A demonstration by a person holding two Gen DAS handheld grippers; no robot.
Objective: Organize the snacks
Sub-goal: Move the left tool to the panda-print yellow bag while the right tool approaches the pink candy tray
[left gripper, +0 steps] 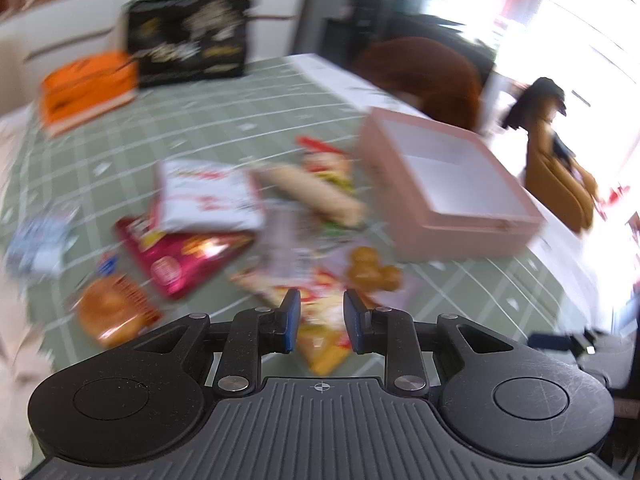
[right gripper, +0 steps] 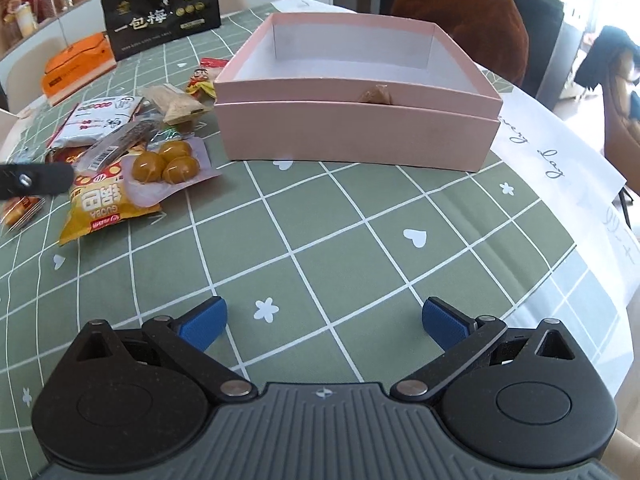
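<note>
Yellow foil shows between the blue pads of the left gripper (left gripper: 320, 322), whose jaws stand narrowed over the yellow pack (right gripper: 106, 208) at the near edge of the snack pile. That view is smeared, so whether the pads already touch the pack cannot be told. The right gripper (right gripper: 322, 322) hangs with jaws spread wide over bare green cloth (right gripper: 360, 248), holding nothing. The pink box (right gripper: 356, 136) sits just beyond the pile and looks empty.

The step in hand seems to be the first pick. To do it well, pinch the pack by its crimped near edge, not its puffed middle, and lift straight up so the egg pouch (right gripper: 168, 168) lying on its far end slides off instead of being dragged along. Carry it over the box's near wall, then release low inside.
</note>
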